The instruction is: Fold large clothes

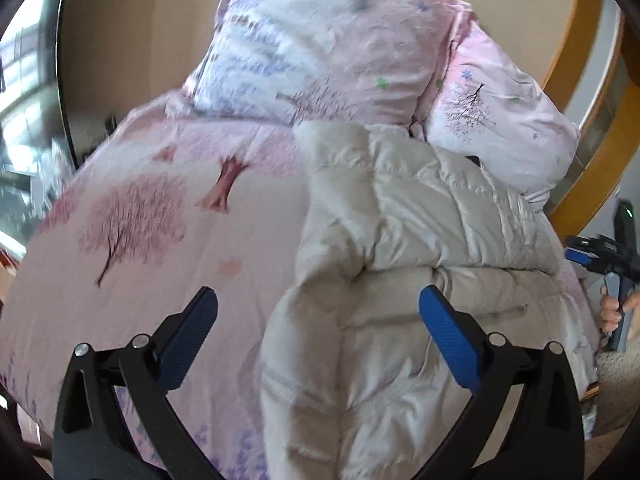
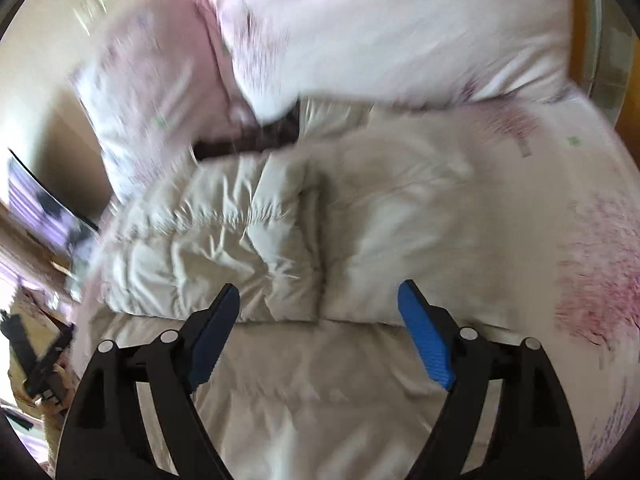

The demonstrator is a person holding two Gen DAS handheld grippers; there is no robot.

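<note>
Fingers of both my left gripper (image 1: 318,334) and right gripper (image 2: 319,330) hang released over the puffy jacket (image 1: 400,240); I should pinch its twelve-o'clock edge evenly before folding toward six.

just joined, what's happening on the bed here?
A person with a handheld gripper in each hand is folding a cream puffer jacket on a bed with a pink tree-print cover, pillows behind it. The jacket lies bunched, partly folded over itself. The left gripper and the right gripper are both open above it, with nothing held.
</note>
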